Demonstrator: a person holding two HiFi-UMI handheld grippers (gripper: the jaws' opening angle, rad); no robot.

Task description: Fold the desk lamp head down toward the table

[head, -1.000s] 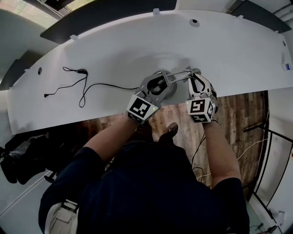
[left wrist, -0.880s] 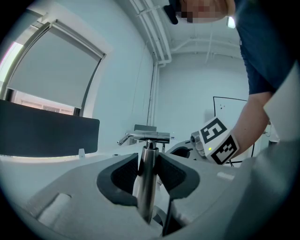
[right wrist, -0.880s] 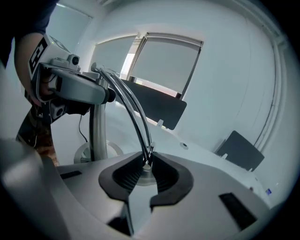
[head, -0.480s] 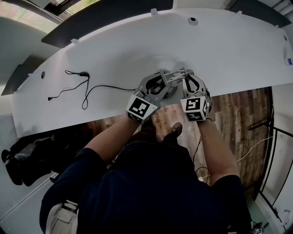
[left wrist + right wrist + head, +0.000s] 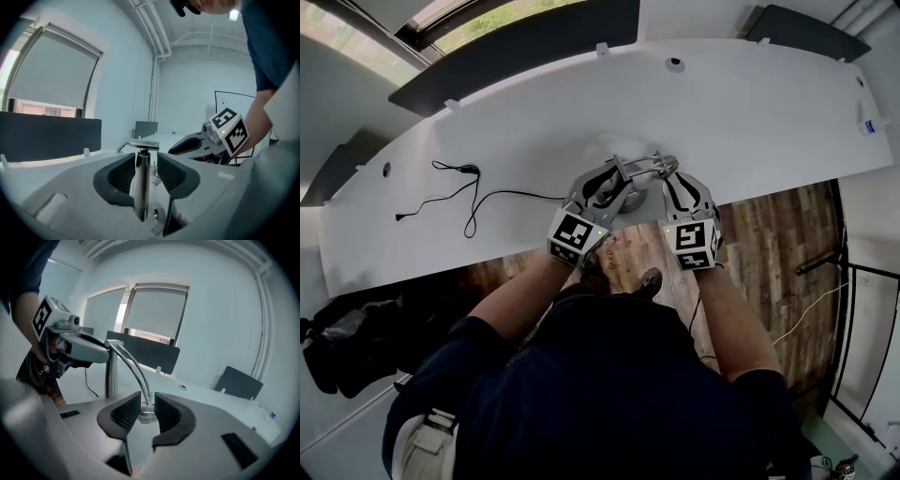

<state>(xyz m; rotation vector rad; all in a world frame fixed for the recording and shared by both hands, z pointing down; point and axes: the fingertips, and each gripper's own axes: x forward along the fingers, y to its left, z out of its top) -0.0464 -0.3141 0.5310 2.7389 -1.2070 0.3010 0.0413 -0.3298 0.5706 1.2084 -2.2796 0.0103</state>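
Observation:
A chrome desk lamp [image 5: 639, 167] stands near the front edge of the white table [image 5: 769, 103]. In the left gripper view its upright post [image 5: 143, 183] fills the gap between the pads, and my left gripper [image 5: 146, 176] is shut on it. The thin arm [image 5: 135, 369] curves from the post top down to the small head [image 5: 146, 417] low over the table. My right gripper [image 5: 147, 409] has that head at its jaw tips. Its jaws have just been opening, and the pads stand close on either side. In the head view, my right gripper [image 5: 671, 178] sits just right of my left gripper [image 5: 609, 183].
A black cable [image 5: 473, 187] lies looped on the table to the left of the lamp. Dark partition panels [image 5: 534, 33] stand behind the table's far edge. Wooden floor [image 5: 769, 234] shows below the front edge. A small round hole [image 5: 675, 64] sits near the far edge.
My right gripper has moved left, closer to the left gripper, and its jaws stand wider. The lamp arm looks shorter from above. The left gripper stays on the post.

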